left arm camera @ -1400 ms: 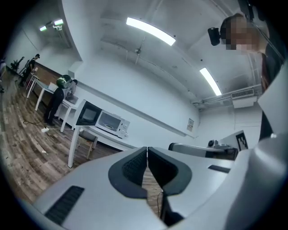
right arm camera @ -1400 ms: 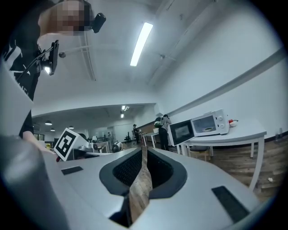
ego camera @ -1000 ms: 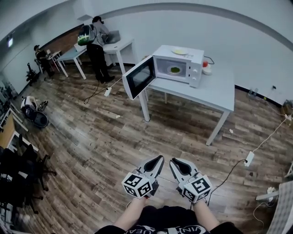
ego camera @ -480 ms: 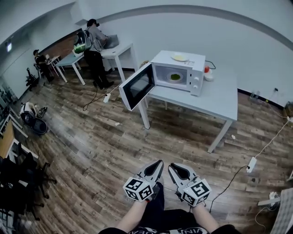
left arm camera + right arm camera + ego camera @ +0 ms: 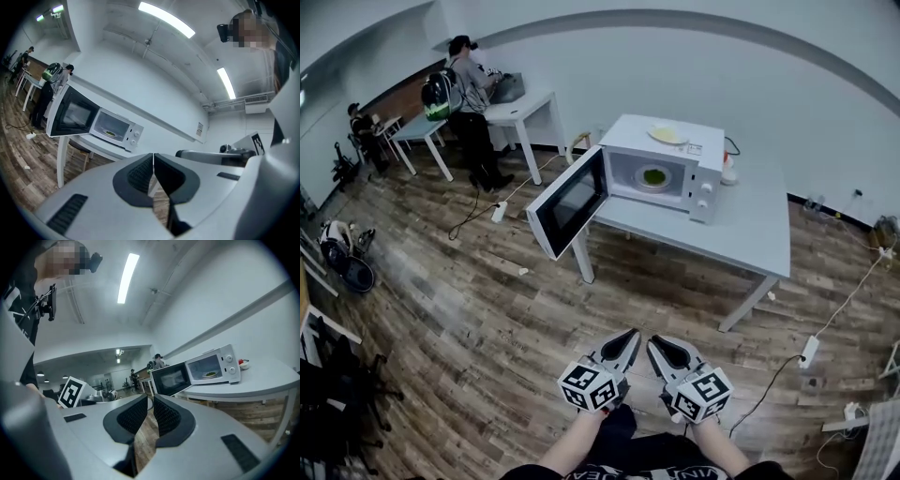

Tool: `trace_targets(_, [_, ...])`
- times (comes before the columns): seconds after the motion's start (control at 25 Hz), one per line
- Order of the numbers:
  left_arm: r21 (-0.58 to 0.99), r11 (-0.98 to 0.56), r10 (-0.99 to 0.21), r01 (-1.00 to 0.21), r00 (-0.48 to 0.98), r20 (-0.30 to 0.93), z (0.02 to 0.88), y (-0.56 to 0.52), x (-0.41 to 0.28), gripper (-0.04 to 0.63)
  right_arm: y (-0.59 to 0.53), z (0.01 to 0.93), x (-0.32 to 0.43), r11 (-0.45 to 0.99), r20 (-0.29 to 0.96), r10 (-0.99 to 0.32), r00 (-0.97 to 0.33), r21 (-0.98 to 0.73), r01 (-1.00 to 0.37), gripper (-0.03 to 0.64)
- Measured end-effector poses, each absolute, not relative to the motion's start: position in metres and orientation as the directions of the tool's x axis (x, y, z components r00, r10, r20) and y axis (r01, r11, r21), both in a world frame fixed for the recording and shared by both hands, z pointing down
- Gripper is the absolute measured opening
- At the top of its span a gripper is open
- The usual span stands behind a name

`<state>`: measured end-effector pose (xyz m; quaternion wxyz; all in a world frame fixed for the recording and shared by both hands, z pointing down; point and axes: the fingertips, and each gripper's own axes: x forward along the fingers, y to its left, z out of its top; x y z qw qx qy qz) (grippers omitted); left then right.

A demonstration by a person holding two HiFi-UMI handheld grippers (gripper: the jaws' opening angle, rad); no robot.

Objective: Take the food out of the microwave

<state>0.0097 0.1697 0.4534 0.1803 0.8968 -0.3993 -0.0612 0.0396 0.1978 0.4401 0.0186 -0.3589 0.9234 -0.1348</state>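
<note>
A white microwave [image 5: 675, 164] stands on a white table [image 5: 741, 225] with its door [image 5: 567, 202] swung wide open to the left. Inside sits a plate with green food [image 5: 653, 176], which also shows in the left gripper view [image 5: 111, 133] and the right gripper view [image 5: 210, 374]. Both grippers are held side by side low in front of me, well short of the table and pointing towards it. My left gripper [image 5: 628, 336] [image 5: 153, 155] is shut and empty. On my right gripper [image 5: 654, 343] [image 5: 151, 397] the tips stand barely apart, with nothing between them.
An empty plate [image 5: 667, 135] lies on top of the microwave, and a small red-topped item [image 5: 727, 169] stands beside it. A power strip [image 5: 811, 349] with its cable lies on the wood floor at the right. A person with a backpack [image 5: 461, 94] stands at far desks.
The microwave and table have come nearer and grown larger in the head view. Both grippers keep the same side-by-side pose, and their jaws have not changed.
</note>
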Motion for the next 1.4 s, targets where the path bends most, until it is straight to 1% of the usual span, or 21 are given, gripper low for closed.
trace_targets(0.28, [0.394, -0.616, -0.728, -0.682, 0.684, 0.047, 0.458, 0.095, -0.017, 0.014, 0.129, 0.449, 0.011, 0.688, 0.089, -0.675, -0.733, -0.282, -0.668, 0.055])
trace_targets(0.64, [0.404, -0.626, -0.706, -0.667, 0.705, 0.068, 0.473, 0.045, -0.04, 0.014, 0.076, 0.462, -0.014, 0.663, 0.099, -0.693, -0.714, -0.301, -0.686, 0.056])
trace_targets(1.0, [0.414, -0.633, -0.695, -0.654, 0.716, 0.069, 0.477, 0.01, -0.038, 0.014, 0.038, 0.472, -0.017, 0.65, 0.116, -0.694, -0.711, -0.326, -0.687, 0.055])
trace_targets(1.4, [0.401, -0.643, -0.682, -0.652, 0.726, 0.087, 0.48, -0.065, -0.039, 0.014, -0.036, 0.473, -0.024, 0.666, 0.123, -0.678, -0.725, -0.315, -0.676, 0.056])
